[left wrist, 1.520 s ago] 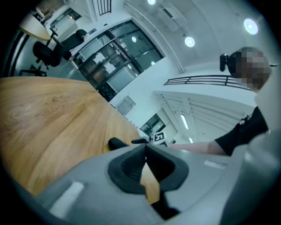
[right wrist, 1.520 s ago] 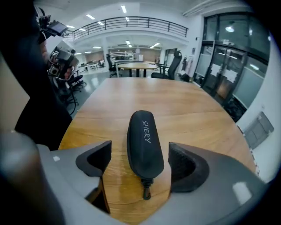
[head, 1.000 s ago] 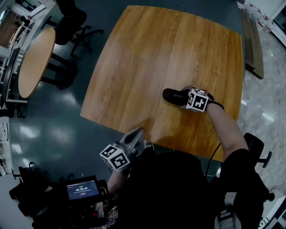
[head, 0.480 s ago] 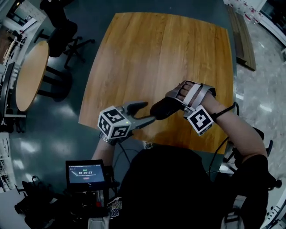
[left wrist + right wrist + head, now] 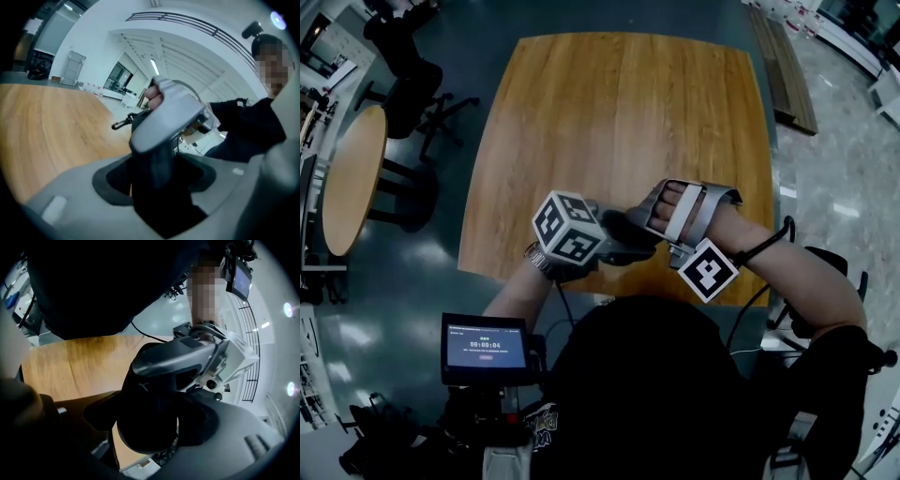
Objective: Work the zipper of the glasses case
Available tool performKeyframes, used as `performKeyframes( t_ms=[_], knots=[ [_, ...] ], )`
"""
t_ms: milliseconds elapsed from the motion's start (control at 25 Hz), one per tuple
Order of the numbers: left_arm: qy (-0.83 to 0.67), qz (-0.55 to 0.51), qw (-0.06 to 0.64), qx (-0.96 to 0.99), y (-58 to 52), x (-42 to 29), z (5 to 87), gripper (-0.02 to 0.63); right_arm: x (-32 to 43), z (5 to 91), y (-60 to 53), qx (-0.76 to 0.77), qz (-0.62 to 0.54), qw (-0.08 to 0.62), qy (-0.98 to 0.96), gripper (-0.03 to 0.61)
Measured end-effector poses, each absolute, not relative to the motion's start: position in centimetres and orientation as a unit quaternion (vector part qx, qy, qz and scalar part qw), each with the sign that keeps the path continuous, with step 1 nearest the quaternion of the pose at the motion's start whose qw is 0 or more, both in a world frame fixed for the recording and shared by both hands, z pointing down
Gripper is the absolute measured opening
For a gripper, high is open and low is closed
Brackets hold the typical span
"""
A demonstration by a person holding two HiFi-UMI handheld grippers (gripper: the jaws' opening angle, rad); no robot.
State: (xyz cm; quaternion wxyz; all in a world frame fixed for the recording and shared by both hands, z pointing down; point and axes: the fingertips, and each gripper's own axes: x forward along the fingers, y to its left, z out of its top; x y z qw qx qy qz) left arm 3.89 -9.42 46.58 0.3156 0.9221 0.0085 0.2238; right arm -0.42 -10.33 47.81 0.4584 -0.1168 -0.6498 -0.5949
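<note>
Wooden table (image 5: 609,112) lies below black rounded glasses case (image 5: 623,234)

The head view looks steeply down from above the person onto the square light-brown wooden table (image 5: 619,112), from far enough to show the floor (image 5: 441,309) around it. The left gripper view rides close behind the left gripper (image 5: 614,246), whose jaws have just been opening about the black oval glasses case (image 5: 154,187), and faces right. The right gripper view, as close on the right gripper (image 5: 645,223), faces left toward the person. All three share the case and the table's near part.
</note>
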Motion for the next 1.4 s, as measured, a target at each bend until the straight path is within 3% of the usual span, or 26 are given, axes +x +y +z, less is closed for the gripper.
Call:
performKeyframes(
  t_ms=[80, 160, 280, 440, 600, 920, 1240, 1400],
  knots=[
    [0.0, 0.188, 0.336, 0.923, -9.5, 3.9, 46.1, 0.273, -0.4, 47.7, -9.3, -0.114, -0.553, 0.449, -0.693, 0.35],
    [-0.012, 0.159, 0.349, 0.924, -9.7, 3.6, 46.0, 0.27, 0.3, 47.0, -8.8, -0.106, -0.521, 0.441, -0.723, 0.427],
    [-0.047, 0.159, 0.322, 0.932, -9.9, 2.3, 46.2, 0.269, 3.6, 44.7, -10.8, -0.054, -0.507, 0.453, -0.731, 0.431],
    [-0.1, 0.241, 0.2, 0.944, -10.3, 0.2, 46.5, 0.268, 6.6, 42.0, -13.6, -0.002, -0.442, 0.463, -0.768, 0.301],
    [-0.073, 0.358, 0.066, 0.929, -8.9, -0.5, 48.7, 0.268, 4.8, 41.8, -11.7, -0.081, -0.425, 0.463, -0.773, 0.195],
    [-0.077, 0.491, -0.166, 0.852, -8.9, -1.1, 49.9, 0.265, 1.9, 42.9, -7.6, -0.219, -0.276, 0.491, -0.797, 0.19],
    [-0.089, 0.513, -0.19, 0.832, -10.3, -3.2, 50.8, 0.265, -1.1, 45.3, -9.0, -0.231, -0.229, 0.496, -0.805, 0.184],
    [-0.095, 0.513, -0.183, 0.833, -10.2, -3.1, 51.2, 0.265, -1.3, 45.4, -9.2, -0.226, -0.226, 0.491, -0.81, 0.12]
  ],
)
